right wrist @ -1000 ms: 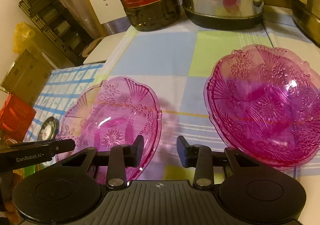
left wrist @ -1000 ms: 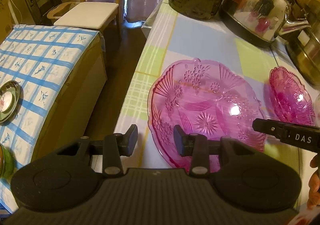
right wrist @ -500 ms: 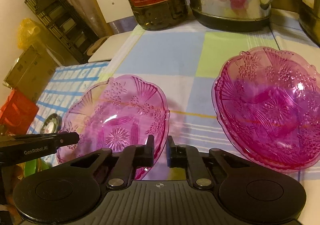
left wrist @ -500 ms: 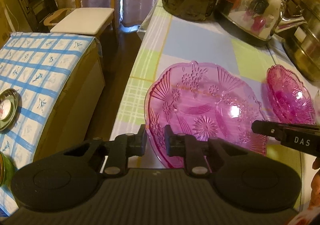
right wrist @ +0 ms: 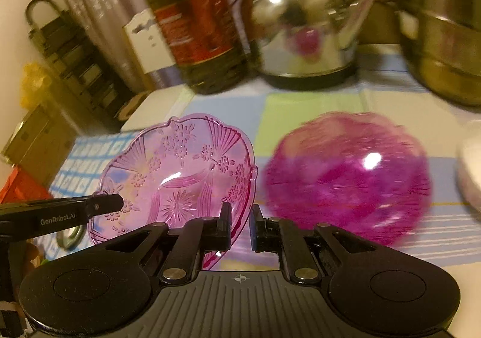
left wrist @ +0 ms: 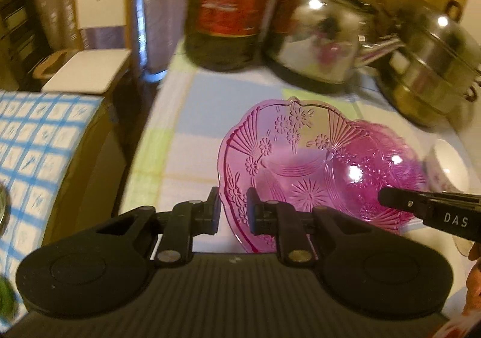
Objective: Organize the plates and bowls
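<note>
Between both grippers' nearly closed fingers (left wrist: 212, 211), pink plate (left wrist: 300, 169) rim-clamped, tilted, hollow face up.

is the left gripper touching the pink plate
Touching. In the left wrist view the left gripper has its fingers closed on the near rim of the pink plate, one on each side of the edge.

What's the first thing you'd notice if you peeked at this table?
The see-through pink plate jumps out first: it is tipped up off the checked tablecloth, with the left gripper and the right gripper each pinching one edge. Right of it lies a darker pink stack. Behind them a shiny kettle gleams beside a big oil bottle.
</note>
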